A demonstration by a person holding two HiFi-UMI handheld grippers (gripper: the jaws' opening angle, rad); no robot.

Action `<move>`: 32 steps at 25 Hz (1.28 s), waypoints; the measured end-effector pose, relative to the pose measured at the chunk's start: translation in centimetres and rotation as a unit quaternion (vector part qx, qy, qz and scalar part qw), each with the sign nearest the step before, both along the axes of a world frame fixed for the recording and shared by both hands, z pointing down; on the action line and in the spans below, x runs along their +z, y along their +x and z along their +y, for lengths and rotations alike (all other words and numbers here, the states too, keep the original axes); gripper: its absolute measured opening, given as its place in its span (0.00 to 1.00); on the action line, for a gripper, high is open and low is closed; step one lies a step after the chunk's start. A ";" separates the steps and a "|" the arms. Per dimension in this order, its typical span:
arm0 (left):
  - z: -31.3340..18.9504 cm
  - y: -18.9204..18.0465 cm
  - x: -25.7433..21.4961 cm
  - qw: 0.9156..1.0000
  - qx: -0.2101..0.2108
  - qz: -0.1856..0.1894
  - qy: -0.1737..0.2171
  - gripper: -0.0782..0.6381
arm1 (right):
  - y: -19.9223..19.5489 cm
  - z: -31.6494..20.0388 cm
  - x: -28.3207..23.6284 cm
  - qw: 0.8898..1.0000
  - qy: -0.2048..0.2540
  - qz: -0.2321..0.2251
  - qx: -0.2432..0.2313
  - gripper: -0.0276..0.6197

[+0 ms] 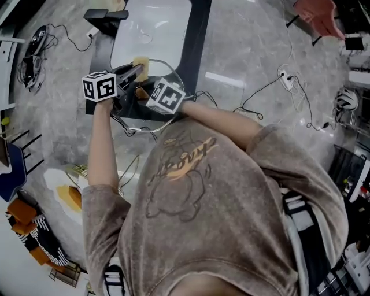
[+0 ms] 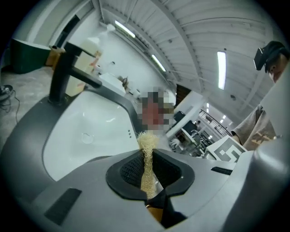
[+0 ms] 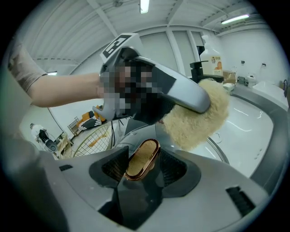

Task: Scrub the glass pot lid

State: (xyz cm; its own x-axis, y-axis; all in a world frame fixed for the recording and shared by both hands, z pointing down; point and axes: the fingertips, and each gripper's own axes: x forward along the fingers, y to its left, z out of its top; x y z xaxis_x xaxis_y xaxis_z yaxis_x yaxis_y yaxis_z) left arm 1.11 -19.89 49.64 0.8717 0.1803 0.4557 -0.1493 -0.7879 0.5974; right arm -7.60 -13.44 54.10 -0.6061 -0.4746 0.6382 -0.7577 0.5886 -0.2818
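Holds the glass pot lid (image 1: 163,73) by its bronze knob (image 3: 141,159) in the right gripper (image 3: 142,161), jaws clenched on the knob, lid tilted above the white sink (image 1: 156,26). Pinches a pale fibrous scrub pad (image 3: 199,120) tight in the left gripper (image 2: 147,174), at the lid's far rim.

The scrub pad (image 1: 140,65) lies over the glass pot lid (image 1: 166,73), before the sink (image 1: 162,29); the faucet (image 1: 107,17) stands at its left.
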 end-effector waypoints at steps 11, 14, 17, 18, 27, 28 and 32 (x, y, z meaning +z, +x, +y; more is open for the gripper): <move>4.1 3.9 3.3 0.973 0.153 -0.030 -0.169 0.18 | 0.0 0.4 -0.5 1.000 -0.010 -0.003 0.001 0.38; 5.7 4.4 3.8 0.963 0.192 -0.030 -0.186 0.18 | 0.1 0.4 -0.6 1.000 -0.009 -0.002 0.003 0.38; 6.7 4.7 4.1 0.956 0.216 -0.044 -0.193 0.18 | 0.2 0.5 -0.6 1.000 -0.010 -0.002 0.006 0.38; 6.9 4.7 4.3 0.955 0.222 -0.052 -0.189 0.18 | 0.2 0.6 -0.6 1.000 -0.010 -0.003 0.008 0.38; 6.6 3.3 6.6 0.942 0.293 -0.164 -0.021 0.18 | 0.2 0.9 -0.6 1.000 -0.015 -0.004 0.015 0.37; 6.5 3.3 6.6 0.939 0.300 -0.166 -0.004 0.18 | 0.2 0.9 -0.6 1.000 -0.016 -0.006 0.016 0.37; 6.3 3.0 6.7 0.924 0.333 -0.179 0.061 0.18 | 0.3 0.6 -0.3 1.000 -0.015 -0.004 0.018 0.37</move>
State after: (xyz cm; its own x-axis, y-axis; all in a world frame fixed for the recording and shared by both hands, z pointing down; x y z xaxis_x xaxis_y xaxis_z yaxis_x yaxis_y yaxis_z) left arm 4.13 -13.56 56.32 0.3748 0.5505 0.7460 0.2224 -0.8345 0.5041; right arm -7.26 -12.83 53.80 -0.5946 -0.4771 0.6472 -0.7755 0.5527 -0.3051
